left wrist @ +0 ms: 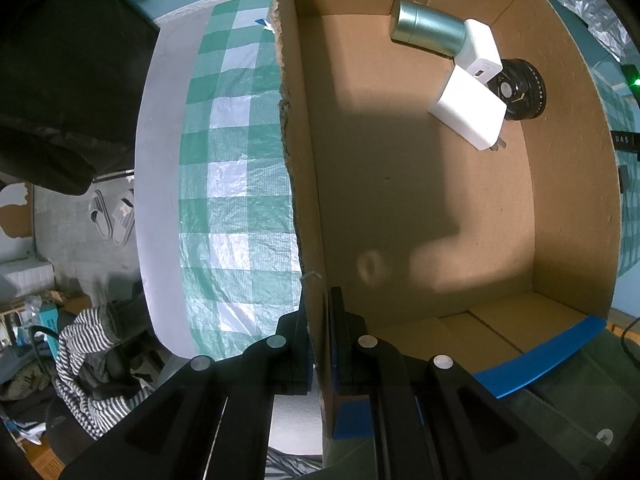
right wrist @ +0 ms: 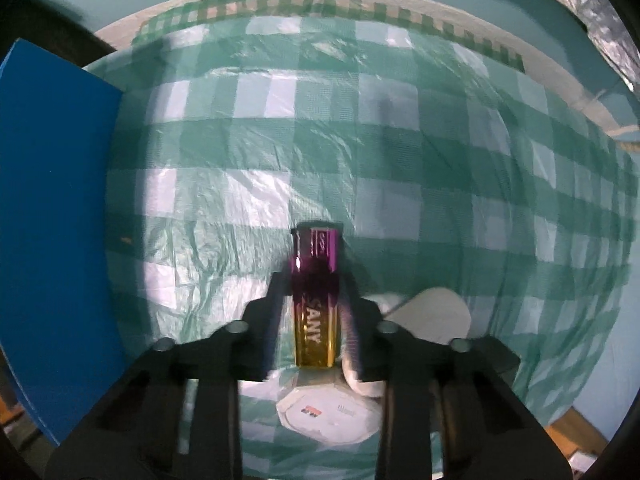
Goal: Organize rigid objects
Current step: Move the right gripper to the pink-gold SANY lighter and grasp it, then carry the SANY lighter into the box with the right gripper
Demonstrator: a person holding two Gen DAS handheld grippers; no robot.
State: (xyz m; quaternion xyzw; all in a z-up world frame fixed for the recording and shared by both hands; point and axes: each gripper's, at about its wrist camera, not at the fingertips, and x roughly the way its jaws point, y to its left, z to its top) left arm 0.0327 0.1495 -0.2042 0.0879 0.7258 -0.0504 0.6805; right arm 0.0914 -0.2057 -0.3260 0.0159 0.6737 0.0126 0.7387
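Note:
My left gripper is shut on the left wall of an open cardboard box, one finger inside and one outside. Inside the box, at its far end, lie a green metal tin, two white chargers and a black round object. My right gripper is shut on a purple-and-gold rectangular lighter marked "SANY" and holds it above the green checked tablecloth. The box's blue outer side stands at the left of the right wrist view.
A white round object and a white labelled disc lie on the cloth beneath my right gripper. The table edge lies left of the box, with slippers and striped clothing on the floor below.

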